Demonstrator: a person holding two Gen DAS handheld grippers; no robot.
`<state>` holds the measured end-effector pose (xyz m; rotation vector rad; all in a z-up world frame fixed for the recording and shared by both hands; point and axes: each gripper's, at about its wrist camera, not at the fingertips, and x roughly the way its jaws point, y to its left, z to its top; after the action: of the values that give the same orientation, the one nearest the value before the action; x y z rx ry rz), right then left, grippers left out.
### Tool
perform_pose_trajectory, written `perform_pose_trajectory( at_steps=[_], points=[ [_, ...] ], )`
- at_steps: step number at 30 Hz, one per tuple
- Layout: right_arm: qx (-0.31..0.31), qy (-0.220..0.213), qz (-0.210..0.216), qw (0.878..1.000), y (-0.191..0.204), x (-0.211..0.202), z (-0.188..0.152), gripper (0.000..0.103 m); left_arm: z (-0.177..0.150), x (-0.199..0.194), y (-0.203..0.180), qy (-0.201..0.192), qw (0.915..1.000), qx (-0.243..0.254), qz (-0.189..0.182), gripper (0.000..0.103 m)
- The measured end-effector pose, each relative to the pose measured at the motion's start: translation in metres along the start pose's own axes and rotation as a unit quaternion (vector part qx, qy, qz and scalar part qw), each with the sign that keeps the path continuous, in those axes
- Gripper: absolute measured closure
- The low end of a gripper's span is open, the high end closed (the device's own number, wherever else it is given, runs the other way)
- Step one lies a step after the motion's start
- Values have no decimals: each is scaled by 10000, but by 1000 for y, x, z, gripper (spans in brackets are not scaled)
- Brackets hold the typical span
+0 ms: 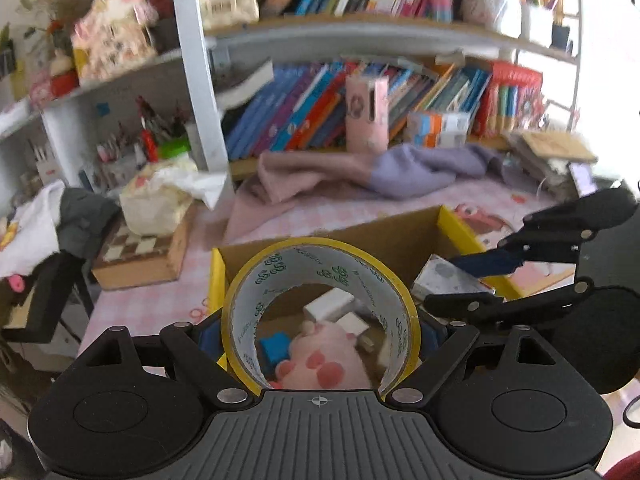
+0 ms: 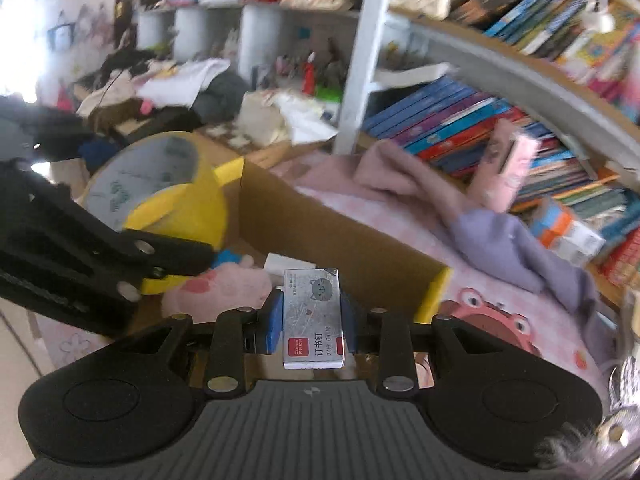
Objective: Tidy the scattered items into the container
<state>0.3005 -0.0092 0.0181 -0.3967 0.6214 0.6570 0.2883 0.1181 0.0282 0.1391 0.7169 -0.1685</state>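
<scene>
Wedged between the blue pads of the left gripper [image 1: 320,336], a roll of yellow tape [image 1: 320,280] stands on edge right before the left wrist camera, the jaws spread wide and pressing on its two sides. Through the roll's hole shows the inside of a cardboard box [image 1: 384,236] with yellow flaps, and in it lie a pink plush toy [image 1: 320,364], a small blue block [image 1: 274,346] and white boxes [image 1: 330,304]. To the right, the right gripper [image 1: 486,270] reaches over the box with a small grey box at its tips. Behind stand a shelf of books [image 1: 304,116] and a crumpled cloth [image 1: 400,168]. From the right wrist view, a staple box [image 2: 313,316] with a cat picture sits clamped between the right gripper's [image 2: 310,316] nearly closed blue pads, held above the open cardboard box [image 2: 320,220]. At left, the left gripper's arm and the tape roll [image 2: 160,188] hang over the box's far side, with the plush toy [image 2: 224,288] below.
</scene>
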Motion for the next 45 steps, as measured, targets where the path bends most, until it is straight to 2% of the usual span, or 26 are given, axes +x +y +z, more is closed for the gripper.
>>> perform_pose_trajectory(
  at_steps=[2, 10, 19, 20, 21, 23, 24, 27, 31, 38, 45],
  points=[
    [-141, 133, 78, 9998, -5, 17, 3, 75, 3, 12, 4, 145, 9999, -34, -31, 14],
    [-949, 296, 129, 9950, -10, 57, 9, 75, 18, 56, 0, 562, 9972, 480, 106, 14],
    [-843, 317, 261, 9956, -26, 74, 9, 74, 24, 77, 2, 715, 9963, 384, 300, 13],
    [-825, 299, 257, 9958, -27, 75, 9, 68, 24, 77, 3, 713, 9963, 349, 336, 13],
    [-802, 266, 220, 9962, -27, 75, 9, 50, 25, 75, 4, 651, 9969, 269, 363, 11],
    [-733, 135, 149, 9971, -30, 71, 10, 34, 26, 68, 8, 403, 9983, 3, 410, 7],
    [-671, 66, 168, 9976, -31, 67, 10, 31, 26, 63, 10, 285, 9987, -156, 395, 6],
    [-489, 39, 149, 9987, -35, 59, 9, 31, 28, 49, 10, 5, 9981, -470, 387, 6],
    [-340, -102, 4, 9994, -35, 37, 8, 31, 26, 20, -1, -353, 9971, -394, 548, 6],
    [-136, -661, -442, 9967, -27, -26, 2, 31, 16, -46, -16, -981, 9913, -612, 628, 6],
    [304, -1064, -780, 9908, -12, -93, -17, 31, -17, -106, -27, -1253, 9870, -815, 594, 5]
  ],
)
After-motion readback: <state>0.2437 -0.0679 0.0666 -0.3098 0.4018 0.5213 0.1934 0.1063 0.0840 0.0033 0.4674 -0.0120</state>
